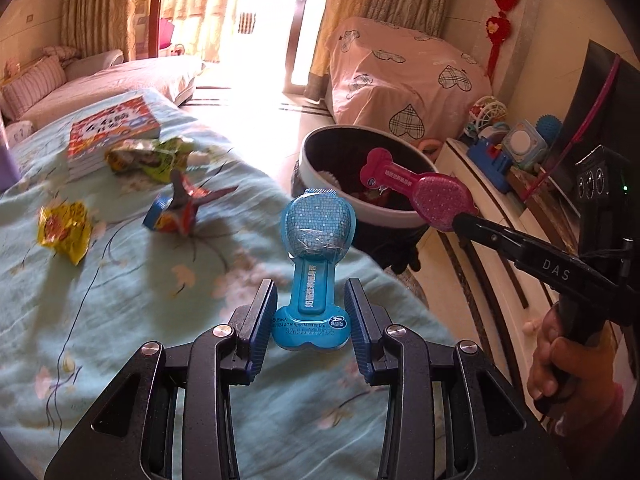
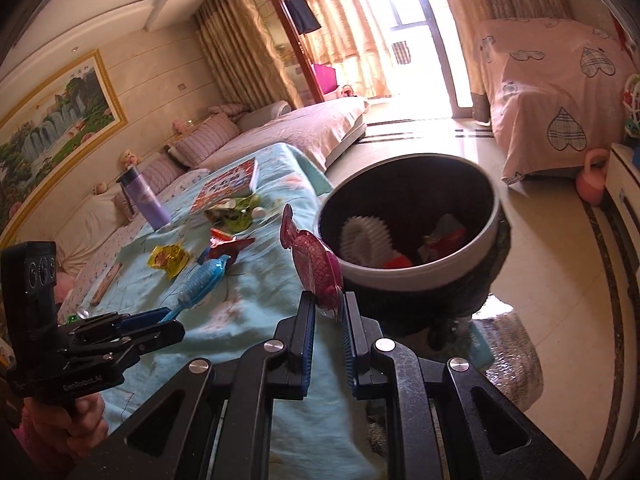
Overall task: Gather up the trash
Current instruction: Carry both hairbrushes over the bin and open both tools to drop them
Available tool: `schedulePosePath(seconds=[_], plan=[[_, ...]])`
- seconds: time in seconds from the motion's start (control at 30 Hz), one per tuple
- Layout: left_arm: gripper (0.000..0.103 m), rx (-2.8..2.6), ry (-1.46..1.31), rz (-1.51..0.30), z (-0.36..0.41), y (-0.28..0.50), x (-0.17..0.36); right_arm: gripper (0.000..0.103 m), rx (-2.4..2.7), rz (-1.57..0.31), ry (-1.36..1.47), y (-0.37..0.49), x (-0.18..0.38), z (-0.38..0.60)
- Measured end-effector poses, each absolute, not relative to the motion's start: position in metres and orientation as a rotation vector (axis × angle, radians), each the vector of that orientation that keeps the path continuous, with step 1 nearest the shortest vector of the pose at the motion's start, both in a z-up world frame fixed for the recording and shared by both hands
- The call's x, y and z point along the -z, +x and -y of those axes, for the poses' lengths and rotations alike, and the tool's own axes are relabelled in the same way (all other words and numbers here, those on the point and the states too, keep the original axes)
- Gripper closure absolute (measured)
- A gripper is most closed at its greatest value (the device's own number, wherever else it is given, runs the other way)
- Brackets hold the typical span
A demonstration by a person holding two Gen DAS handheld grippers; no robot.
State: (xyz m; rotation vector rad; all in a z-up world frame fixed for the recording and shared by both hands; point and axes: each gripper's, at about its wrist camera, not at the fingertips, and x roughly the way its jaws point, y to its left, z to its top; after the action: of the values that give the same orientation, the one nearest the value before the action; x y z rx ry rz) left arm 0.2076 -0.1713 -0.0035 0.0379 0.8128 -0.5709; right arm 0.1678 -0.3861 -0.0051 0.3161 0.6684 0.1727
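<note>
At frame centre, a light, stiff blue wrapper (image 1: 313, 264) is pinched at its narrow end by the left tool (image 1: 311, 308); the pink wrapper (image 2: 316, 268), likewise pinched by the right tool (image 2: 325, 308), is held beside the bin (image 2: 408, 216).

Count of trash, bins and table items

2 bone-shaped packs: 1 blue (image 1: 314, 248), 1 pink (image 1: 416, 188); 3 crumpled wrappers on the cloth at left: 1 yellow (image 1: 66, 230), 1 green (image 1: 150, 158), 1 red-and-blue (image 1: 182, 208); 1 bin (image 1: 320, 184) at centre; 1 book (image 1: 112, 130) upper left; 1 purple bottle (image 2: 146, 200); 2 grippers.
</note>
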Motion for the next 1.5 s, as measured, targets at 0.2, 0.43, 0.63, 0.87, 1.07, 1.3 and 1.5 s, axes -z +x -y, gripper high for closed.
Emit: schedulePosePath(seconds=[0.2,0.43,0.63,0.87,1.07,1.3,1.5], plan=[[0.069,0.602,0.062,-0.792,0.197,0.219,-0.008,0.09,-0.131,-0.648,0.314,0.172,-0.002,0.407],[0.069,0.631,0.087,-0.783,0.228,0.233,-0.016,0.09,-0.101,-0.647,0.298,0.185,-0.006,0.423],[0.069,0.632,0.118,-0.785,0.247,0.245,-0.016,0.09,-0.079,-0.653,0.29,0.196,-0.004,0.439],[0.069,0.628,0.159,-0.799,0.267,0.262,-0.01,0.09,-0.06,-0.685,0.284,0.213,0.001,0.452],[0.069,0.627,0.156,-0.828,0.279,0.281,-0.006,0.09,-0.057,-0.708,0.262,0.227,0.001,0.456],[0.069,0.619,0.17,-0.837,0.29,0.297,-0.001,0.09,-0.063,-0.745,0.242,0.246,0.008,0.456],[0.069,0.614,0.178,-0.852,0.294,0.305,0.004,0.09,-0.063,-0.764,0.23,0.255,0.011,0.456]])
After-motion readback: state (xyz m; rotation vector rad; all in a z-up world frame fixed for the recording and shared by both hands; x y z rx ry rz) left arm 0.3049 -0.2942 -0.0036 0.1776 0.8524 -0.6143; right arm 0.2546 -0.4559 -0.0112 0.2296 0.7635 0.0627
